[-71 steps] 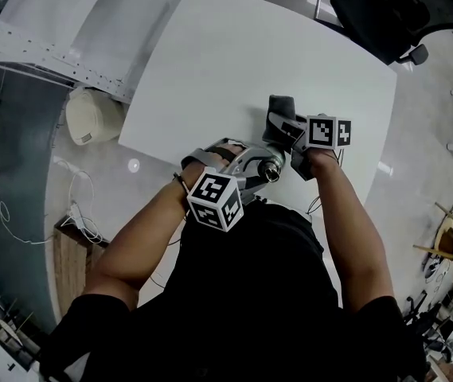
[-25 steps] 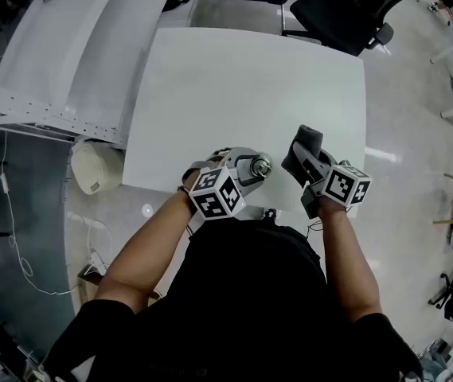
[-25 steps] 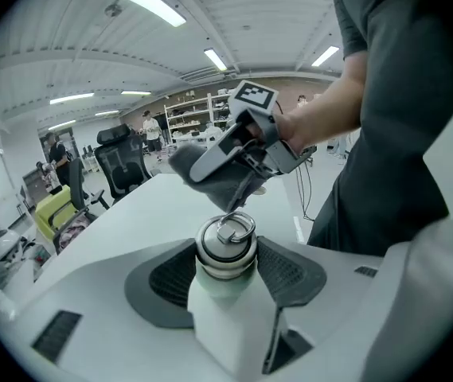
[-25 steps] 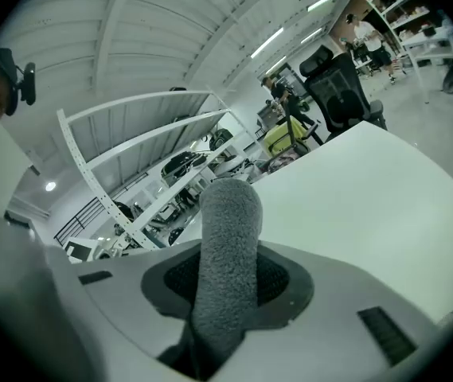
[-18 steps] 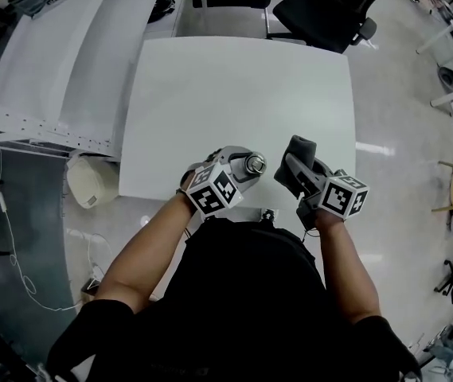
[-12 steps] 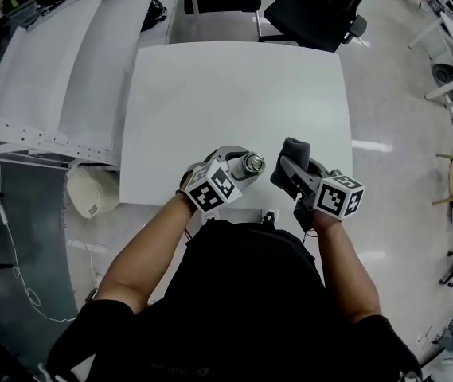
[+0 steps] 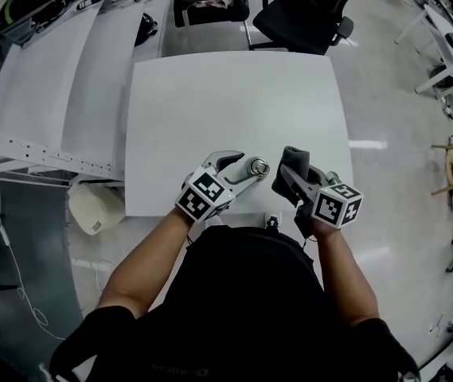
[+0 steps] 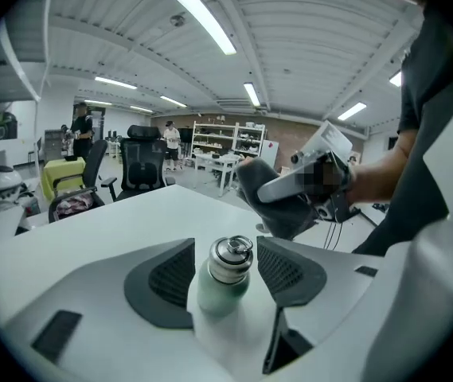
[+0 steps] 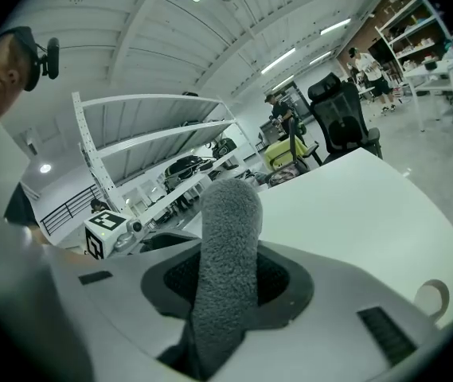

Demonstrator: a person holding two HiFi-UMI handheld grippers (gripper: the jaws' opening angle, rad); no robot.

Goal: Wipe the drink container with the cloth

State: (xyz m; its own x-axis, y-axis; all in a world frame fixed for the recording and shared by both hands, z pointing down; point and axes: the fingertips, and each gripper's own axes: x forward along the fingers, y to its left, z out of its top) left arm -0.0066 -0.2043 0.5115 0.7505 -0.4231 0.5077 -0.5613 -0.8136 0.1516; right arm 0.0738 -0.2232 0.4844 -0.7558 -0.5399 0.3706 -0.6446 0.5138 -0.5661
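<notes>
A pale green drink bottle [image 8: 224,281] with a steel ring cap sits between the jaws of my left gripper [image 8: 228,273], which is shut on it. In the head view the bottle [image 7: 251,168] is held over the near edge of the white table [image 7: 234,110], cap pointing right, with the left gripper [image 7: 234,169] around it. My right gripper [image 7: 294,180] is shut on a folded grey cloth [image 7: 294,162], a short gap to the right of the cap. The cloth [image 9: 224,261] stands up between the right gripper's [image 9: 226,281] pads. In the left gripper view the cloth [image 8: 278,205] hangs just beyond the bottle.
Black office chairs [image 7: 310,6] stand past the table's far edge. A long white bench [image 7: 47,78] runs along the left. A cream-coloured bin [image 7: 95,208] sits on the floor by the table's near left corner.
The right gripper with the cloth has drawn away from the bottle to its right, then edged back closer. The left gripper keeps hold of the bottle near the table's front edge.
</notes>
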